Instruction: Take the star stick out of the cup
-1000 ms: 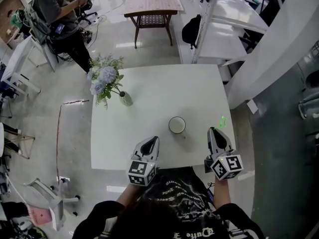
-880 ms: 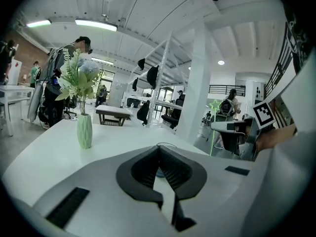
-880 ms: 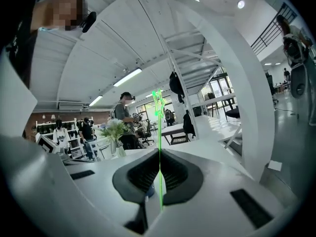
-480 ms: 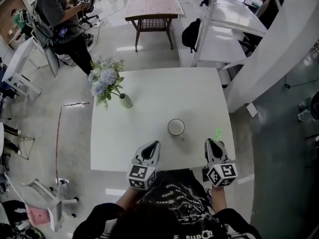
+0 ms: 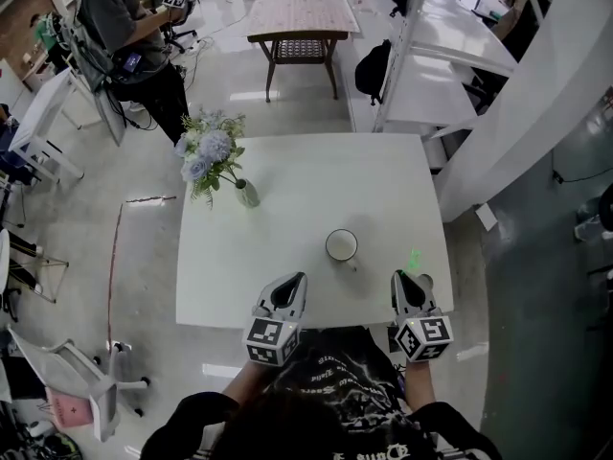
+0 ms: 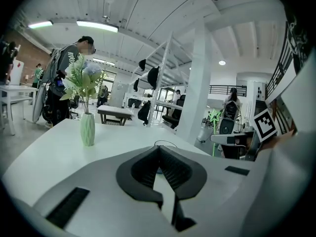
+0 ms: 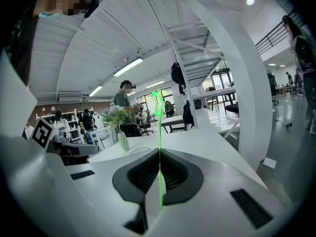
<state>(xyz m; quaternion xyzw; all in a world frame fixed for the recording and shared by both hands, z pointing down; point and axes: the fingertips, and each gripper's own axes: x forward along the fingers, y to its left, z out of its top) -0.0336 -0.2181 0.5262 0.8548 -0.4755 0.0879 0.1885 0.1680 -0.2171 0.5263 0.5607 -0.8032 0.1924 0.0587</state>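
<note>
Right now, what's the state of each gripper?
Left gripper: closed, empty.
Right gripper: closed on the green star stick, away from the cup.

One white table (image 5: pixel 287 190) carries one cup (image 5: pixel 341 245) and one vase (image 5: pixel 248 195) of flowers (image 5: pixel 211 149). At that table's near edge are two grippers, the left gripper (image 5: pixel 291 283) and the right gripper (image 5: pixel 406 282), and one star stick (image 5: pixel 415 258). Beyond the table stand one wooden table (image 5: pixel 302 15) and one clear person (image 5: pixel 124 27), perhaps more behind.
</note>
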